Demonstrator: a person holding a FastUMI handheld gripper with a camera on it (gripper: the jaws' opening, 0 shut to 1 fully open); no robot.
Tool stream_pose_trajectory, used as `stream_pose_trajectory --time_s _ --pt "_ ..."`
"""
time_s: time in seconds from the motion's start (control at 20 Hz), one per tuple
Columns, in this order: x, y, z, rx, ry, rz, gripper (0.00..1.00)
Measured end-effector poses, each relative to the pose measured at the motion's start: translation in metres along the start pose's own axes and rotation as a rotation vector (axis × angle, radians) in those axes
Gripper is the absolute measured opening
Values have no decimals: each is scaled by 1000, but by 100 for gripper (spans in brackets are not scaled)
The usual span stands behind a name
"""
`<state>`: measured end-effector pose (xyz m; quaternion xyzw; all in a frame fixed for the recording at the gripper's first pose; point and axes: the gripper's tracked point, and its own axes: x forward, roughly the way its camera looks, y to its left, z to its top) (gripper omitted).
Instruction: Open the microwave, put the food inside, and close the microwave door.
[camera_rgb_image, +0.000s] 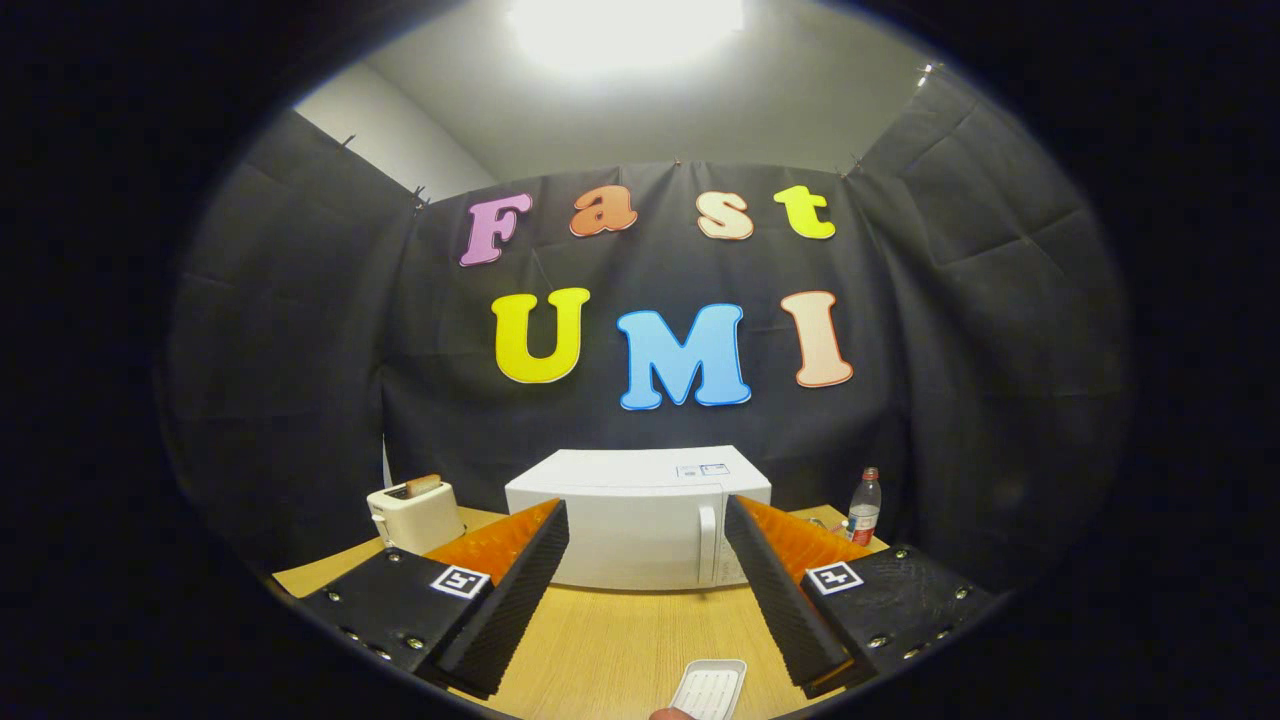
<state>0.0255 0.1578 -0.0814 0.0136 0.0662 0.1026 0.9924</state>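
Note:
A white microwave (630, 520) stands on the wooden table (610, 640) beyond my fingers, its door shut and its vertical handle (707, 545) on the right side of the door. A small white ribbed dish (708, 690) lies on the table close in, between my fingers and a little toward the right one; something brownish shows at its near end, too little to name. My gripper (645, 520) is open, held above the table with nothing between its fingers, well short of the microwave.
A cream toaster (413, 515) with a slice of bread in it stands left of the microwave. A plastic bottle (864, 508) with a red label stands to its right, near the table's back corner. Black cloth walls close the booth behind and at both sides.

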Motion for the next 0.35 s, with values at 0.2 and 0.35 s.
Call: stream_pose_trajectory --time_s 0.2,0.35 --pt "-4 0 -2 -6 3 1 99" --pt "-7 -2 1 5 -6 -4 99"
